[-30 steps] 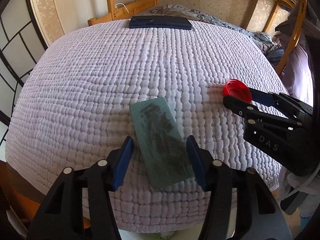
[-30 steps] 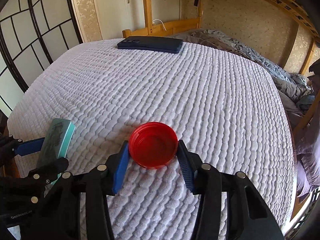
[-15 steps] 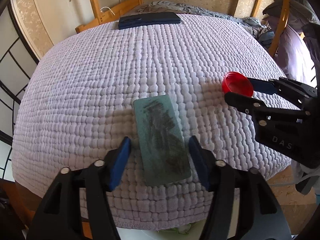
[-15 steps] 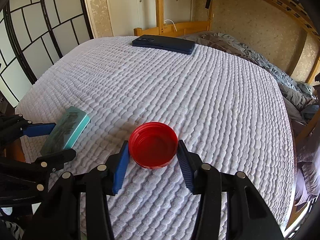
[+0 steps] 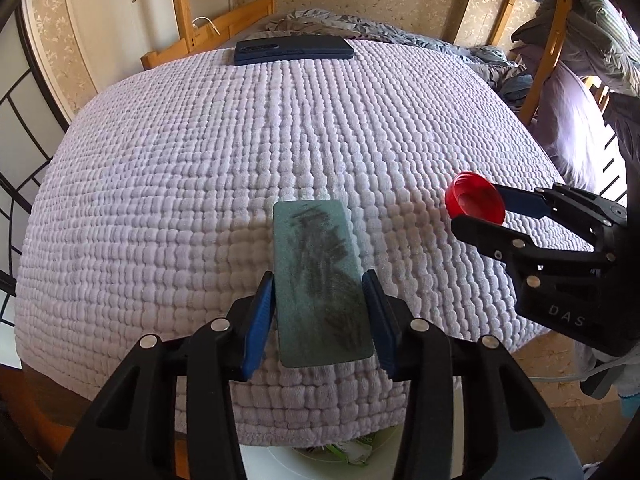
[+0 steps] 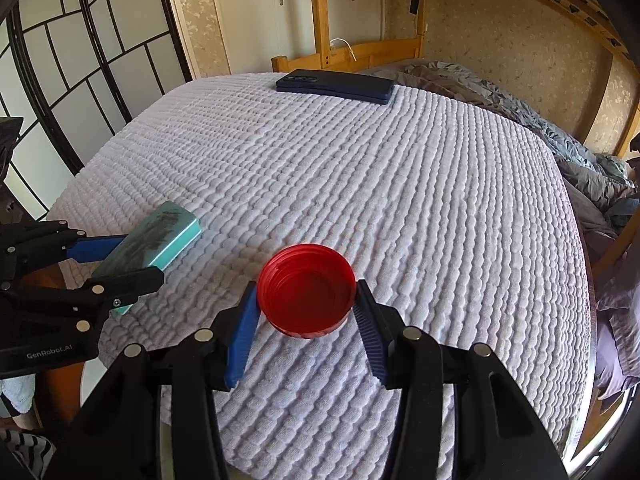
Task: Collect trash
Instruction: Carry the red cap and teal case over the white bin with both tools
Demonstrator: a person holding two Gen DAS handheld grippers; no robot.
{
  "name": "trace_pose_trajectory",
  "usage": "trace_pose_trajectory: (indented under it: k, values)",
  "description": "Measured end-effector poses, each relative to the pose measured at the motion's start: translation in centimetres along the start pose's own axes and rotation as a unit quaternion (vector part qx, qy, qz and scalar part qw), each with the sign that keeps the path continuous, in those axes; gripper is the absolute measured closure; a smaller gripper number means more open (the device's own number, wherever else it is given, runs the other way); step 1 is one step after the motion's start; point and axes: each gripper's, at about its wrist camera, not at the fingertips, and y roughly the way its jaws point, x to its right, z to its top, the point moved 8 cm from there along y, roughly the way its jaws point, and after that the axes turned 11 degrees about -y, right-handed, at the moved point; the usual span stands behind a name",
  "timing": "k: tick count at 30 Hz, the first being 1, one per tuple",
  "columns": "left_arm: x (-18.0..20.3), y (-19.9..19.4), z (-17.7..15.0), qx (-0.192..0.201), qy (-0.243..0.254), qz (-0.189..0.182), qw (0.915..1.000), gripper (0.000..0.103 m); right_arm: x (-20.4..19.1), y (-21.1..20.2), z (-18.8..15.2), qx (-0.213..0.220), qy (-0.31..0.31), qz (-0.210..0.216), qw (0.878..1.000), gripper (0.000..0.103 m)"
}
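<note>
A teal block [image 5: 308, 232] smeared with dark marks lies near the front edge of the white knobbly cloth [image 5: 180, 168]. My left gripper [image 5: 318, 280] straddles its near half, jaws closing, and both blue pads press on its long sides. From the right wrist view the teal block [image 6: 160, 232] sits in the left gripper [image 6: 120, 260] at the left edge. A red bottle cap [image 6: 306, 292], hollow side up, is clamped in my right gripper [image 6: 305, 288]. The same red cap [image 5: 476, 198] and right gripper [image 5: 476, 210] show at the right of the left wrist view.
A dark blue phone [image 5: 294, 50] lies at the far edge of the cloth. Rumpled grey bedding [image 6: 520, 112] and a wooden bunk frame [image 6: 320, 12] stand behind. A white bin [image 5: 340, 456] with green scraps sits below the front edge. A folding screen [image 6: 60, 60] stands on the left.
The left jaws widened, squared up with the teal block, then closed onto its sides. The right gripper, still holding the red cap, drifted slightly and rose a little.
</note>
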Motion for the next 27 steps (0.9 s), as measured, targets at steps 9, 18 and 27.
trace_pose_trajectory:
  k: [9, 18, 27]
  values:
    - [-0.8, -0.2, -1.0, -0.016, 0.026, 0.002, 0.9995, 0.057, -1.8, -1.7, -1.4, 0.000, 0.012, 0.000, 1.000, 0.056]
    - [-0.8, 0.6, -0.7, -0.007, 0.050, 0.019, 0.9985, 0.059, -3.3, -2.7, -2.9, -0.005, 0.022, -0.013, 1.000, 0.056]
    - [-0.9, -1.1, -2.0, -0.011, 0.064, -0.008, 0.9978, 0.059, -4.6, -4.3, -4.0, -0.005, 0.032, -0.015, 0.999, 0.056]
